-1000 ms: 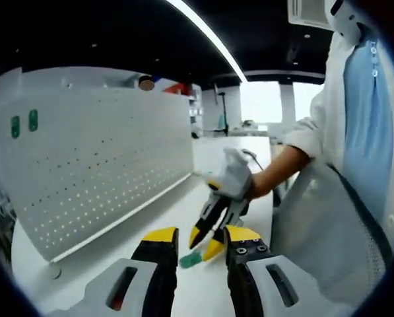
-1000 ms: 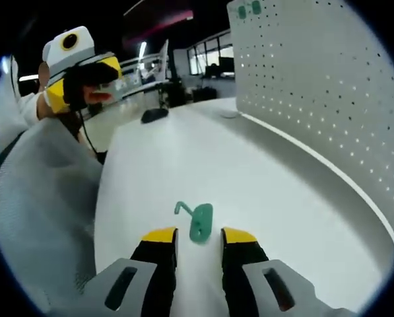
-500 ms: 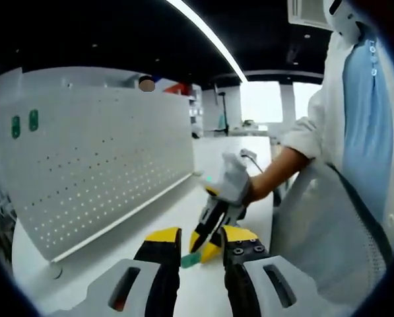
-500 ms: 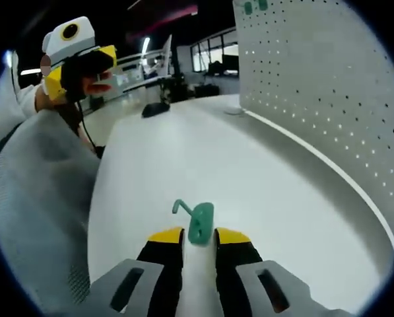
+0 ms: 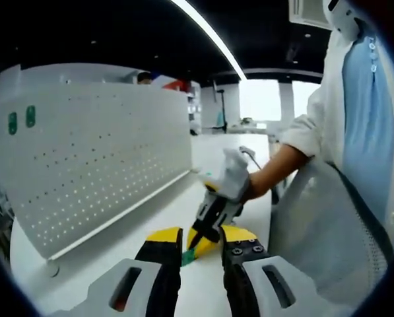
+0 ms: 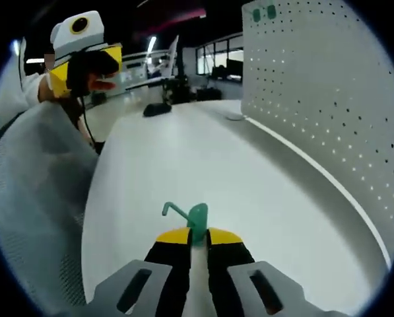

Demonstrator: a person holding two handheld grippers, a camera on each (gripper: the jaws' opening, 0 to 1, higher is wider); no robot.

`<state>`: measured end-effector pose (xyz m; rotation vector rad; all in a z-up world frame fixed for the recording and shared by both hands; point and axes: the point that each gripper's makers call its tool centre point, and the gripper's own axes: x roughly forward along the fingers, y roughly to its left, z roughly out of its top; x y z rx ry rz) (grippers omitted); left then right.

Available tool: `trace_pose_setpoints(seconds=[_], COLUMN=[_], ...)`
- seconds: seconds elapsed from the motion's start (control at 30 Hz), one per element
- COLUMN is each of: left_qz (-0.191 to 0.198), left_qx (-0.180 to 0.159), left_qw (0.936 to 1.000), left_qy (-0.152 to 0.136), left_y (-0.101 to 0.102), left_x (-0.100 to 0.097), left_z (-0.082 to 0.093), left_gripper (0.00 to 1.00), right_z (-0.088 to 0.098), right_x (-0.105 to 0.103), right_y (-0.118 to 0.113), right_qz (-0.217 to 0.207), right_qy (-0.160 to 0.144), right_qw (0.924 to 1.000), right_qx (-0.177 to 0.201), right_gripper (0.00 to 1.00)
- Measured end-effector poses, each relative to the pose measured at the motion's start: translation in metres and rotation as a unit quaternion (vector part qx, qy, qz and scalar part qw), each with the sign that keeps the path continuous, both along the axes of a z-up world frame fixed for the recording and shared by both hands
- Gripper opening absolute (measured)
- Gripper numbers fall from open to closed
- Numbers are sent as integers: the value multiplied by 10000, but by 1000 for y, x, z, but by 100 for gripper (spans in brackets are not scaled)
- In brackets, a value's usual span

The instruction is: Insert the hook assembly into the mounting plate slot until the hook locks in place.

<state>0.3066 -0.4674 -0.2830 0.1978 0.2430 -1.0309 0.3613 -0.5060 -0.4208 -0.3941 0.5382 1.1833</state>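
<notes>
So far the right hand-held gripper [image 6: 192, 236] is clamping its two yellow-tipped jaws on the flat base of the green hook assembly [image 6: 191, 218], which is sitting low over the white tabletop [image 6: 249, 198] with its bent wire pointing off to one side. Meanwhile the left hand-held gripper [image 5: 195, 239] is idling with its jaws apart and holding nothing. By my judgement only the pickup is done: the perforated mounting plate [image 6: 328, 105] is standing well apart from the hook, so carrying, inserting and locking are all remaining.
</notes>
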Motion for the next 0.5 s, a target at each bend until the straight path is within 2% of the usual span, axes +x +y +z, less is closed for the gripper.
trace_pose_setpoints(seconds=[0.27, 0.5], left_qz=[19, -8], left_qx=[39, 66], left_qw=[10000, 10000], left_qy=[-37, -56], left_y=[1, 0], left_x=[1, -1], left_z=[0, 0], left_gripper=[22, 22], right_z=[5, 5], right_x=[0, -1], right_y=[2, 5], right_qz=[122, 218], right_qy=[-111, -159], right_qw=[9998, 9996], right_qx=[54, 90], right_gripper=[1, 1])
